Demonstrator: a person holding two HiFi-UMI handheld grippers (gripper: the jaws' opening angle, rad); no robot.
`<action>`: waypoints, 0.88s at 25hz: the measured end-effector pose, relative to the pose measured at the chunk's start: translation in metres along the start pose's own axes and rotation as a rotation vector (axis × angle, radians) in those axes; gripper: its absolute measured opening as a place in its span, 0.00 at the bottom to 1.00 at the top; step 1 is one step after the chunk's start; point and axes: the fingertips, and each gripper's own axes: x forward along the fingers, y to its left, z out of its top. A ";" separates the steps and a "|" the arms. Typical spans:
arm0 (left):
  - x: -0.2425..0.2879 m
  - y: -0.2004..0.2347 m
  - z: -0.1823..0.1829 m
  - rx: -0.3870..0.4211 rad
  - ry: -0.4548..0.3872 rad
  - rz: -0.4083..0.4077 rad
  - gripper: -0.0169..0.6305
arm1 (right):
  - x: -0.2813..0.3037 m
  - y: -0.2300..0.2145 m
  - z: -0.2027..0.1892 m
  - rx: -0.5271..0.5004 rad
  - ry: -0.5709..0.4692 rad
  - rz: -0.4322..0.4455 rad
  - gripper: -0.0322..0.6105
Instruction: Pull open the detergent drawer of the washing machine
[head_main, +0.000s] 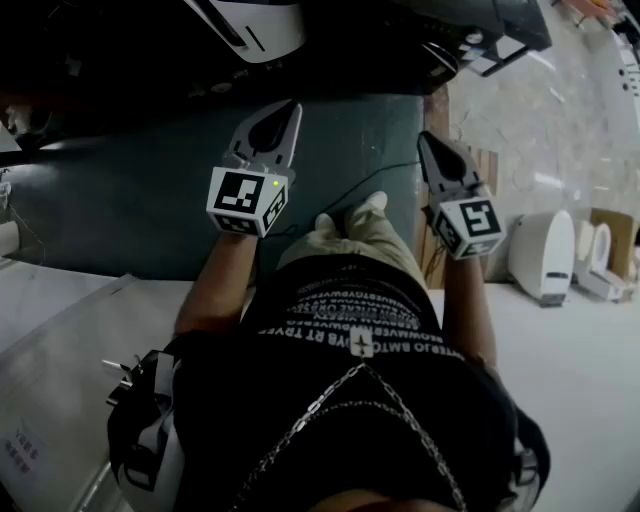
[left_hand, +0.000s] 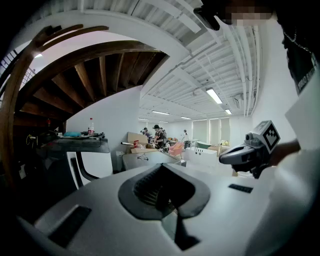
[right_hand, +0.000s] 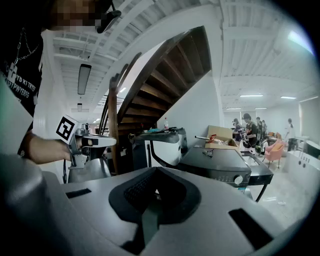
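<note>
Left gripper, right gripper both clenched empty (just carried), guessing because dark grey knobbed washing machine sits well apart.

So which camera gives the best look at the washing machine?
The right gripper view: the washing machine stands clear, dark top and knobbed front panel showing. The head view has only dark shapes along its top edge, and in the left gripper view I cannot pick it out.
</note>
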 end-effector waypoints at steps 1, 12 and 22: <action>-0.009 0.002 -0.004 0.003 0.003 0.006 0.03 | -0.002 0.009 -0.001 -0.001 -0.007 0.013 0.05; -0.040 -0.005 -0.015 0.007 -0.004 -0.002 0.03 | -0.018 0.044 -0.005 0.016 0.009 0.034 0.05; 0.000 -0.022 -0.006 0.026 0.014 -0.023 0.03 | -0.016 0.004 -0.007 0.053 -0.015 0.041 0.05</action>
